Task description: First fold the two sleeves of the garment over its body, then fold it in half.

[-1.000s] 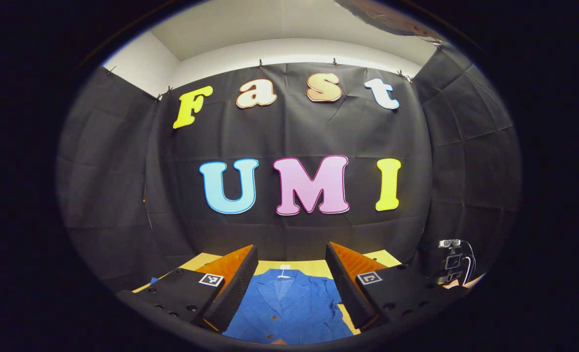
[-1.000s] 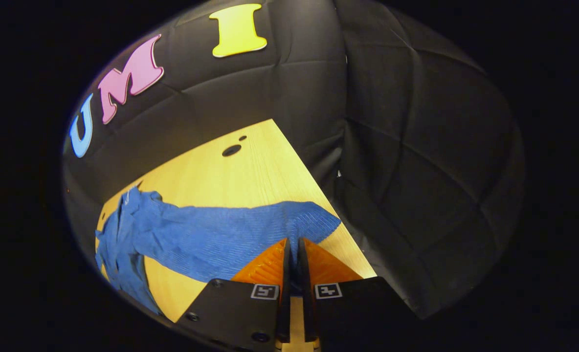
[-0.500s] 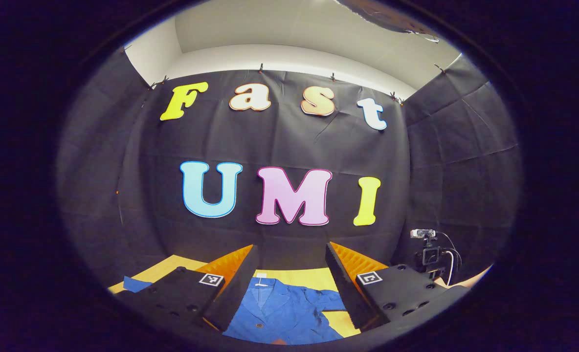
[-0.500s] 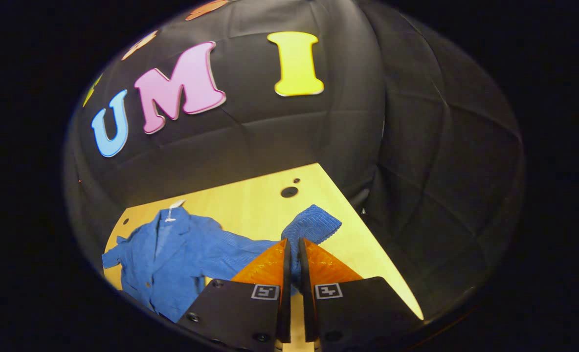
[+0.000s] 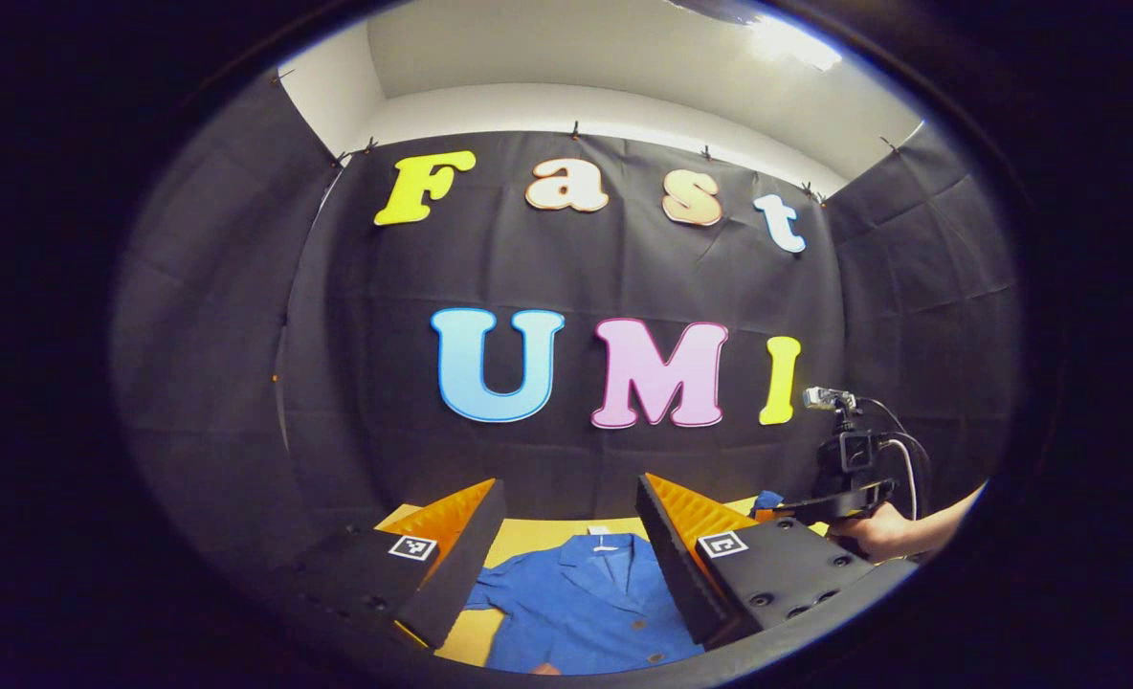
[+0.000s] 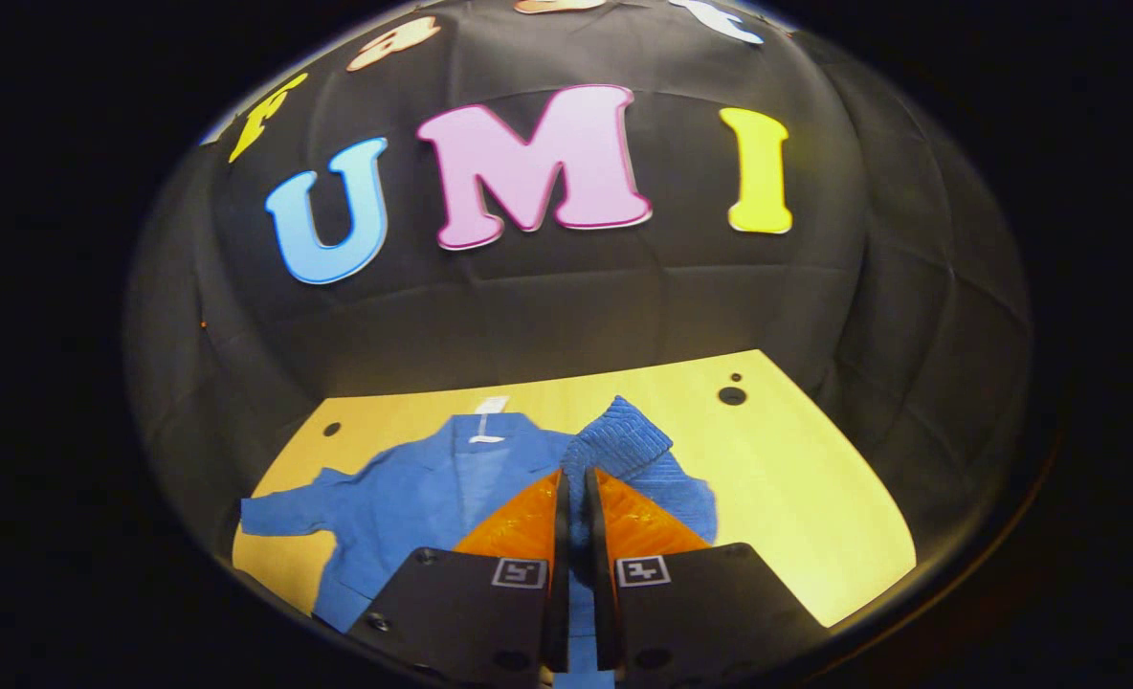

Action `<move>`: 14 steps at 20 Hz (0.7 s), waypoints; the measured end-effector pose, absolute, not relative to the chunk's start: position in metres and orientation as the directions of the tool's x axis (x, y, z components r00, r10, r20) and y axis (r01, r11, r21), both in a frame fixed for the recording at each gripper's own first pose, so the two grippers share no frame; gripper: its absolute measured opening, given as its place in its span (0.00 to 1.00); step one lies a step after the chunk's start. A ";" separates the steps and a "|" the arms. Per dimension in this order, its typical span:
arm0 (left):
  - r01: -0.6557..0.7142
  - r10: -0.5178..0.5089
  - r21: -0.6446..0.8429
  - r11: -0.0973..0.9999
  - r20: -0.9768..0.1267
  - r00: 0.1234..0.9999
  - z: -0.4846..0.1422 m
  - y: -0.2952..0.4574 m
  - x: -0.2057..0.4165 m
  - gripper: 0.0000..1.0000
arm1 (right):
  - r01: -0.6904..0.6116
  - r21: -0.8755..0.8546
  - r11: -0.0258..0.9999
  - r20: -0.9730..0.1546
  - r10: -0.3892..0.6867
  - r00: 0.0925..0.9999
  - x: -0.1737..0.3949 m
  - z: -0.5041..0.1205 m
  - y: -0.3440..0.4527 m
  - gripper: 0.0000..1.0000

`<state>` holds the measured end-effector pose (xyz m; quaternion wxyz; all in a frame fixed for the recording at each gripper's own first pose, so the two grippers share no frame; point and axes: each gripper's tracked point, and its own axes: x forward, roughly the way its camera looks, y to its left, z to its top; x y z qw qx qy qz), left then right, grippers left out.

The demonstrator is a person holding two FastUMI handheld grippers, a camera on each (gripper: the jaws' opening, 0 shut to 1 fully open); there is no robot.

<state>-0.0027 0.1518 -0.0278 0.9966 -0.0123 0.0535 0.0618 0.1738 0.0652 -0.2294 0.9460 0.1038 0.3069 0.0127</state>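
Observation:
A blue jacket lies face up on the yellow wooden table, collar toward the back wall. My right gripper is shut on the jacket's right sleeve; the ribbed cuff stands up past the fingertips, lifted over the jacket's right side. The other sleeve lies spread out flat to the left. In the left gripper view, my left gripper is open above the jacket, holding nothing. Farther right there, a hand holds the right gripper.
Black cloth walls close in the table at the back and both sides. The tabletop has small round holes at the back right and back left. Bare wood lies to the right of the jacket.
My right gripper has carried the sleeve from the table's right edge in over the jacket's body, lifting the cuff. The left gripper stays open and has shifted slightly above the jacket.

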 end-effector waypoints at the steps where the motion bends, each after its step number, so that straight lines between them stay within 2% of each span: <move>1: -0.139 0.134 -0.035 0.990 -0.112 0.985 -0.029 0.164 -0.005 0.81 | 0.019 0.197 0.980 -0.576 0.100 0.811 0.174 -0.227 0.085 0.12; 8: -0.202 0.189 -0.086 0.976 -0.132 0.973 -0.042 0.222 -0.019 0.81 | -0.073 0.193 0.978 -0.548 0.170 0.819 0.184 -0.205 0.194 0.13; 14: -0.204 0.194 -0.079 0.976 -0.121 0.973 -0.040 0.234 -0.027 0.81 | -0.166 0.169 0.972 -0.495 0.229 0.838 0.203 -0.176 0.262 0.12</move>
